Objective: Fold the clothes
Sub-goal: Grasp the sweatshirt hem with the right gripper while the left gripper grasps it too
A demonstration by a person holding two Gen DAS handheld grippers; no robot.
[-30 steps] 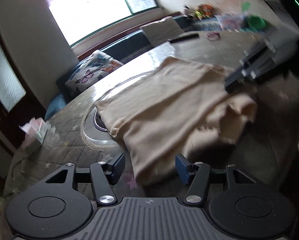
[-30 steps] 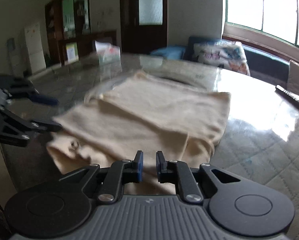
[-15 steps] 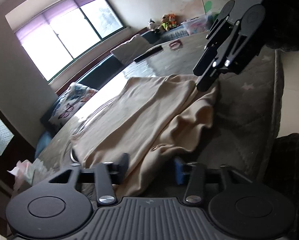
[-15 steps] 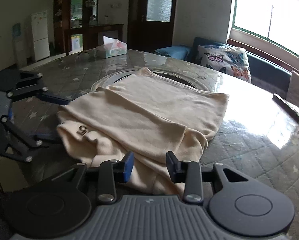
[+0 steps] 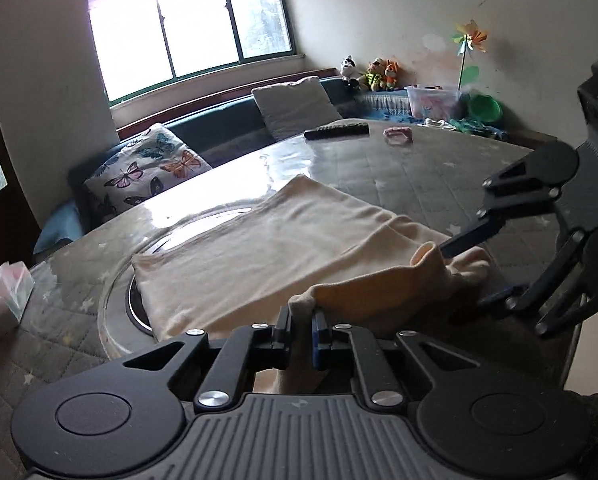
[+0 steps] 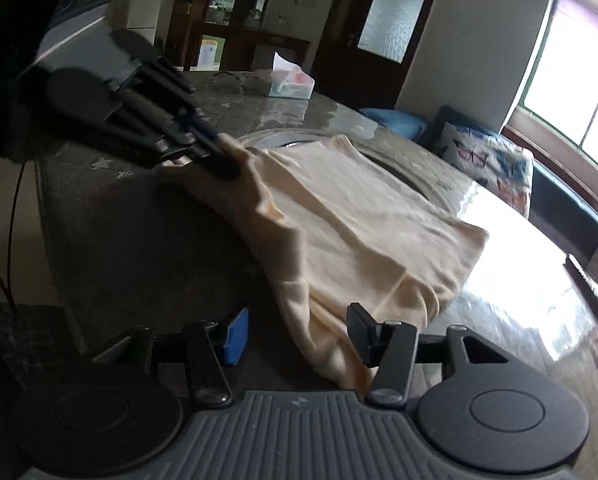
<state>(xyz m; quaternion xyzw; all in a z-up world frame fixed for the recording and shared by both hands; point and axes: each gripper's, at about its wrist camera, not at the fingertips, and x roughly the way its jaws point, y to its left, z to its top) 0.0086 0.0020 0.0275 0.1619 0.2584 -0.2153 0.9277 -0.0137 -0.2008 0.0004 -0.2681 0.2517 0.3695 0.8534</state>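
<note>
A cream garment [image 5: 279,248] lies folded flat on the quilted grey table [image 5: 419,176]. My left gripper [image 5: 301,324] is closing, and its pads pinch the garment's near edge, which is bunched and lifted a little. In the right wrist view the left gripper [image 6: 219,152] holds that corner at the upper left. My right gripper [image 6: 297,334] is opening. The garment's [image 6: 359,220] hanging edge lies between its spread fingers, nearer the right pad. From the left wrist view the right gripper [image 5: 471,270] straddles the garment's rolled right end.
A tissue box [image 5: 7,292] stands at the table's left. A remote [image 5: 337,130] and a small pink item [image 5: 398,135] lie at the far side. A round glass inset [image 5: 131,304] sits under the garment. A butterfly cushion [image 5: 147,168] rests on the bench behind.
The left gripper went from wide open to pinching the garment's near edge and raised it. The right gripper went from shut to spread apart and rolled.
</note>
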